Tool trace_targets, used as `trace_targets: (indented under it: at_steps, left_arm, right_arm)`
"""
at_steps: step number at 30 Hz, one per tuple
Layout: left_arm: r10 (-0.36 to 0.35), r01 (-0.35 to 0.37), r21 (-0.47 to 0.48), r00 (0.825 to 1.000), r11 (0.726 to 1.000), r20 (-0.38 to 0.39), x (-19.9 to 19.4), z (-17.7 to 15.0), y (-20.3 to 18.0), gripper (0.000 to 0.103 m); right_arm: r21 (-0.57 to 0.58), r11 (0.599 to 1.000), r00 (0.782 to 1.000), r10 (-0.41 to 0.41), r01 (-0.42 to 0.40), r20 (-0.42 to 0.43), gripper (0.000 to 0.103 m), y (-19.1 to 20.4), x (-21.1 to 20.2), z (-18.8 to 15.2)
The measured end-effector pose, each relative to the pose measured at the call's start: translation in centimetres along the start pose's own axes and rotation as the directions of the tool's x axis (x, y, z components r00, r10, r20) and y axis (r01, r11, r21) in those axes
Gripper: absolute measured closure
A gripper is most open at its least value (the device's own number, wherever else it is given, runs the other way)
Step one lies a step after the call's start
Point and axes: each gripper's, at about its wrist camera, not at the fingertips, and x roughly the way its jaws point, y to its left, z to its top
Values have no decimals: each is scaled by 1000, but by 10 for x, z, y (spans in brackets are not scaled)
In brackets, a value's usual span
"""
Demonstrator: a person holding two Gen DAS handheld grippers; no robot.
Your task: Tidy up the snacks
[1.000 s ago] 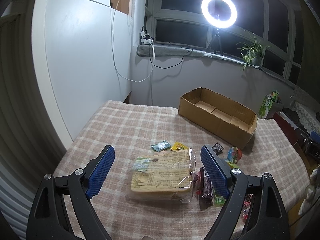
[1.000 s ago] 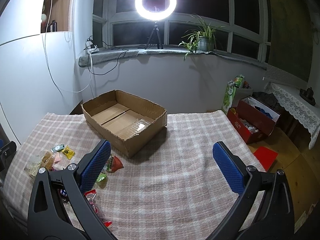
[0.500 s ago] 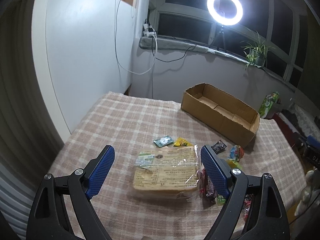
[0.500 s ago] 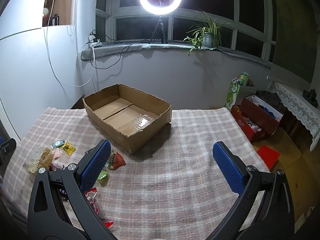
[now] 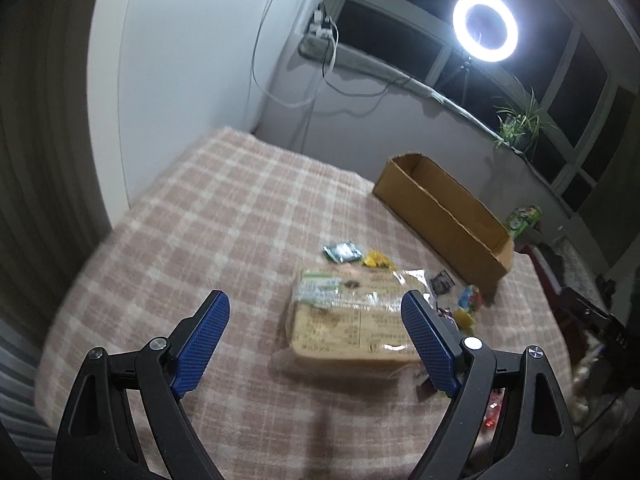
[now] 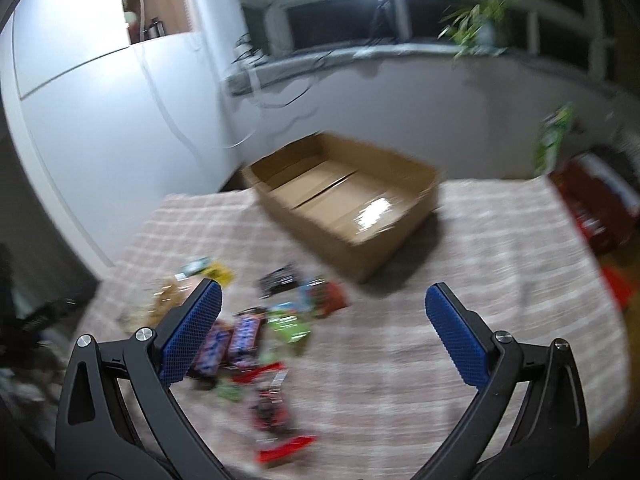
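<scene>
We see a table under a pink plaid cloth [image 5: 224,216], and both grippers hang above it with nothing between their fingers. The left gripper [image 5: 316,336] tilts down over the near part of the cloth, its jaws spread wide; its right blue pad overlaps the edge of a large clear bag of bread slices [image 5: 352,320] lying flat. The right gripper [image 6: 322,332] also stands wide open, pointing toward the middle of the table, its left pad above a scatter of wrapped snacks.

The right wrist view is badly smeared, so most labels there cannot be read. We can make out two dark chocolate bars [image 6: 232,340] side by side, a green packet [image 6: 290,324] just beside them, and red wrappers [image 6: 276,404] nearer the camera. In the left wrist view the small snacks to the right of the bread are partly hidden behind the gripper finger.

The open cardboard box [image 6: 348,216] sits at the far side of the cloth, well apart from the pile; its floor shows only folded flaps and a shiny strip of tape. A small green packet [image 5: 342,251] and a yellow one [image 5: 378,259] lie just beyond the bread bag.
</scene>
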Motion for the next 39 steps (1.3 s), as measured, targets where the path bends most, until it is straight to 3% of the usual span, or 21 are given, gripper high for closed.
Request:
trace_targets:
  at_steps: [4, 10, 17, 22, 30, 34, 39]
  left_arm:
    - [-88, 82, -96, 994, 992, -61, 8, -3, 16, 17]
    - [-131, 109, -166, 984, 980, -125, 18, -4, 30, 17]
    - [-162, 129, -204, 974, 970, -156, 30, -2, 36, 18]
    - [-209, 164, -250, 964, 954, -165, 42, -3, 41, 22]
    - [-243, 187, -274, 952, 943, -185, 52, -4, 43, 29]
    - [-258, 201, -270, 946, 942, -195, 56, -5, 40, 37]
    - [-254, 201, -254, 947, 946, -197, 57, -5, 38, 38]
  right_arm:
    - [-3, 995, 994, 96, -96, -56, 0, 18, 19, 0]
    - [-38, 979, 974, 193, -199, -122, 1, 52, 45, -3]
    - [-38, 956, 936, 276, -291, -218, 27, 82, 74, -16]
    - [-19, 936, 899, 333, -352, -286, 33, 99, 92, -26]
    - [-13, 915, 862, 375, -403, -340, 42, 115, 108, -37]
    - [-7, 908, 851, 389, -418, -352, 49, 119, 110, -38]
    - [-19, 904, 844, 390, -426, -369, 51, 125, 115, -40]
